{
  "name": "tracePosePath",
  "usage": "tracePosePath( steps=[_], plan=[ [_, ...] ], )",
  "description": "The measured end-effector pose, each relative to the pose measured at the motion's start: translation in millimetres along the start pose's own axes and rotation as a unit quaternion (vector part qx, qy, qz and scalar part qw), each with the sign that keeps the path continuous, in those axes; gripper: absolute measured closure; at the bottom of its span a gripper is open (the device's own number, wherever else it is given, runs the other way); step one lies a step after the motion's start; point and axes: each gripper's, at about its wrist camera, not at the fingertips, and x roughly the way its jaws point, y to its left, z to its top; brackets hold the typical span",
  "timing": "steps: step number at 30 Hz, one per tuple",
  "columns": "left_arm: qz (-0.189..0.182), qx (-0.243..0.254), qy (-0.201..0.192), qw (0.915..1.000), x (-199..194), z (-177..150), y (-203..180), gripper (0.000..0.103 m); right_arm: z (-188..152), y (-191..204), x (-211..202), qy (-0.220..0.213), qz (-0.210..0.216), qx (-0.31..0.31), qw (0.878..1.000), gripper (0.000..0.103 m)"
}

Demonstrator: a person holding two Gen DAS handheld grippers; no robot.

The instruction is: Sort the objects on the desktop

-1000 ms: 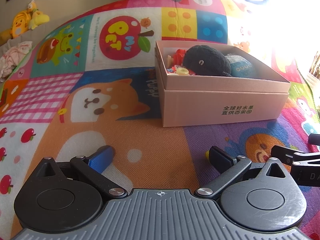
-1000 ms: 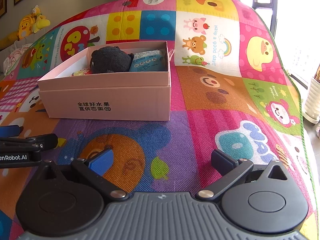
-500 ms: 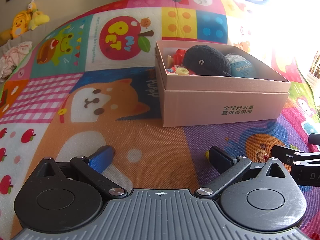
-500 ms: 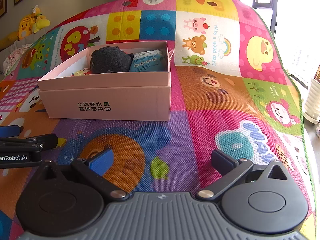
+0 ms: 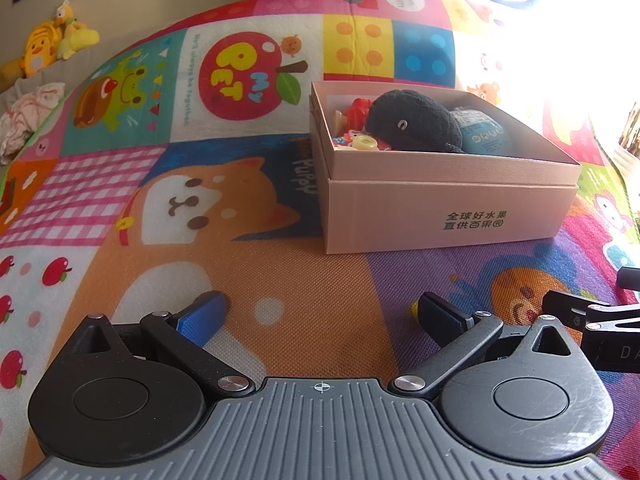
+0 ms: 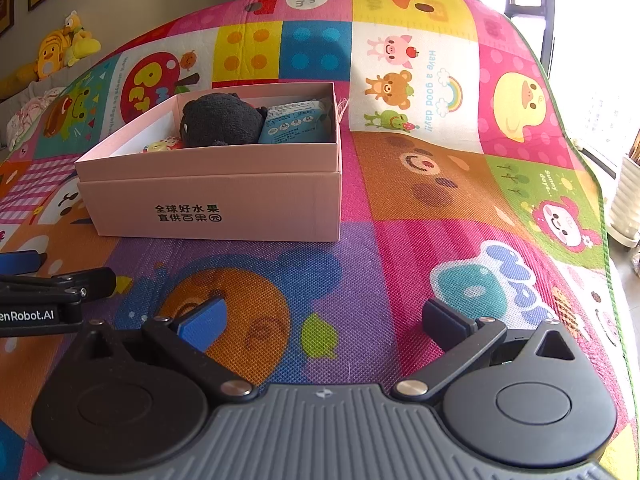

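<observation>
A pink cardboard box [image 5: 452, 216] [image 6: 224, 204] stands on the colourful play mat. Inside lie a black plush toy [image 5: 412, 126] [image 6: 220, 124], a blue packet [image 5: 486, 138] [image 6: 294, 124] and small red and yellow toys [image 5: 360, 136]. My left gripper [image 5: 320, 316] hovers low over the mat in front of the box, open, with nothing between its fingers. My right gripper [image 6: 324, 318] is open and empty too, to the right of the left one. Each gripper shows at the edge of the other's view.
The play mat [image 6: 420, 184] covers the whole floor area. Yellow plush toys [image 5: 52, 44] and a crumpled cloth [image 5: 28, 112] sit at the far left. A white ribbed pot [image 6: 628, 200] stands off the mat's right edge.
</observation>
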Motion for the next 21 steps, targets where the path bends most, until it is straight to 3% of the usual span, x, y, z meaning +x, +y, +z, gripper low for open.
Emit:
tracePosePath(
  steps=[21],
  plan=[
    [0.0,0.0,0.0,1.0,0.7,0.1,0.2,0.0,0.0,-0.2,-0.4,0.0,0.0,0.0,1.0,0.0]
  ],
)
